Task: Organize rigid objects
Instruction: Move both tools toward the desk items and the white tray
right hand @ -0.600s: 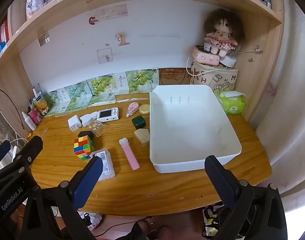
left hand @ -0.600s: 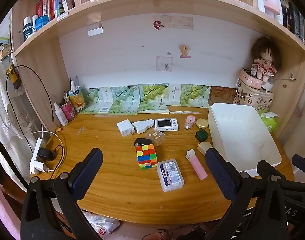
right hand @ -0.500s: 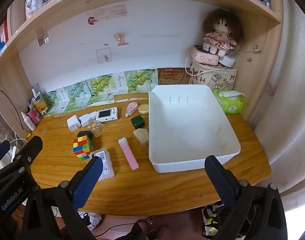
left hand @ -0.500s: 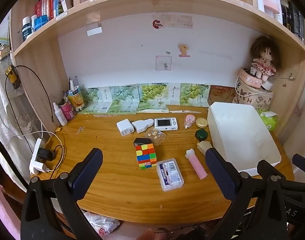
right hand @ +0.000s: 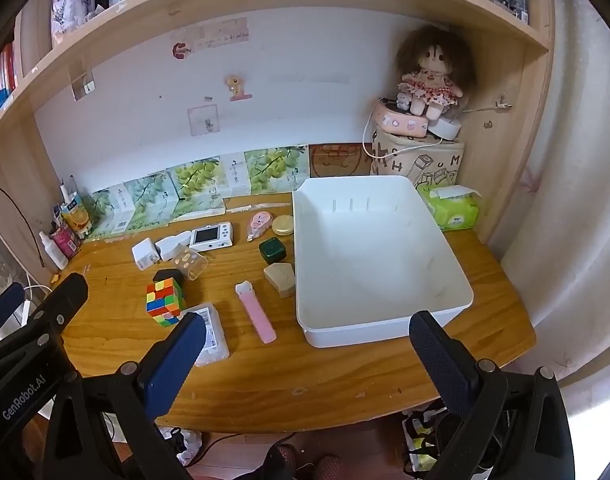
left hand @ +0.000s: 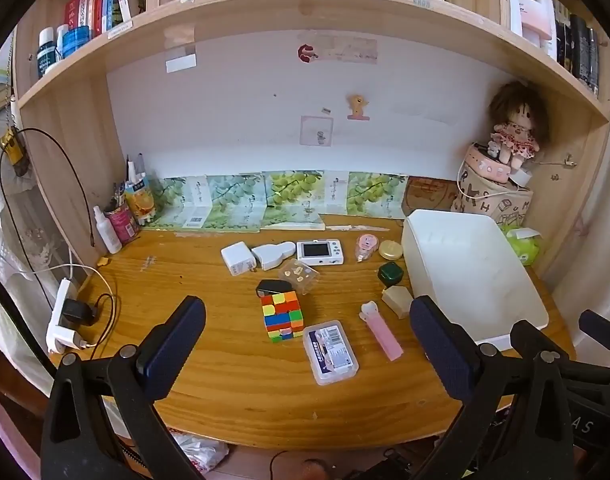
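A white bin (right hand: pixel 379 256) stands empty at the desk's right; it also shows in the left wrist view (left hand: pixel 471 272). Left of it lie small objects: a colourful cube (left hand: pixel 283 315), a clear labelled case (left hand: pixel 331 352), a pink dispenser (left hand: pixel 381 330), a beige block (left hand: pixel 398 299), a dark green box (left hand: pixel 390 274), a white camera (left hand: pixel 320 252), a white charger (left hand: pixel 237 258), a clear box (left hand: pixel 299 276). My left gripper (left hand: pixel 305 344) is open and empty above the desk's front edge. My right gripper (right hand: pixel 307 354) is open and empty, in front of the bin.
A doll (right hand: pixel 429 80) sits on a box at the back right, with a green tissue pack (right hand: pixel 451 208) beside it. Bottles and a cup (left hand: pixel 121 220) stand at the back left. A power strip with cables (left hand: pixel 65 320) lies at the left edge. Shelves overhang the desk.
Both views have shifted very slightly; the grippers stay open and nothing on the desk has moved.
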`<state>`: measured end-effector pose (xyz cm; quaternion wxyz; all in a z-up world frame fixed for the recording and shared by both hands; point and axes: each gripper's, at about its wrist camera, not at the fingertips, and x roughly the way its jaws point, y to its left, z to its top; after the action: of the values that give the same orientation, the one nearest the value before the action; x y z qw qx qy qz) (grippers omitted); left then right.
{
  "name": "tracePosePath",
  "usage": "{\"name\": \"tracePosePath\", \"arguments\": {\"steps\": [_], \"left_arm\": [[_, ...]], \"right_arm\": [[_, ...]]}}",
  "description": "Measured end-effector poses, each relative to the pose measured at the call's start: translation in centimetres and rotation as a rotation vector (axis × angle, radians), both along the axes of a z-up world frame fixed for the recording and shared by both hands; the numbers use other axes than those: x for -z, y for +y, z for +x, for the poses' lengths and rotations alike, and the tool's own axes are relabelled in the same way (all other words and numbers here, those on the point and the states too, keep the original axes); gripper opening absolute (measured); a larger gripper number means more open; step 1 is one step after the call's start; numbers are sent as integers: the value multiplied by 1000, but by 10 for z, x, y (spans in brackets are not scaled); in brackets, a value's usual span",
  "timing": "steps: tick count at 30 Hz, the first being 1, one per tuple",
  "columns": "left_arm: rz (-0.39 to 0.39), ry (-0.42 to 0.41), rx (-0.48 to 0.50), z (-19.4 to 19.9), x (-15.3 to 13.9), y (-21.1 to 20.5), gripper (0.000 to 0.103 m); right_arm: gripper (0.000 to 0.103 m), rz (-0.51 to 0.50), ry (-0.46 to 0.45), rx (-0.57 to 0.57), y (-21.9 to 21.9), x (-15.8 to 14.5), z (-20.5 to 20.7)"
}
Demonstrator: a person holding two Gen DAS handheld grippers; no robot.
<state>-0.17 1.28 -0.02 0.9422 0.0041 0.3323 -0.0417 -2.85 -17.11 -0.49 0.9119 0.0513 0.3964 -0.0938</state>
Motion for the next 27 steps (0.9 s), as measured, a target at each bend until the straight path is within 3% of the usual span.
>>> {"name": "tracePosePath", "arguments": {"steps": [27], "left_arm": [[-57,139,163,11,23,18,97]], "right_arm": [[102,-17,84,136,29,15,-25]]}}
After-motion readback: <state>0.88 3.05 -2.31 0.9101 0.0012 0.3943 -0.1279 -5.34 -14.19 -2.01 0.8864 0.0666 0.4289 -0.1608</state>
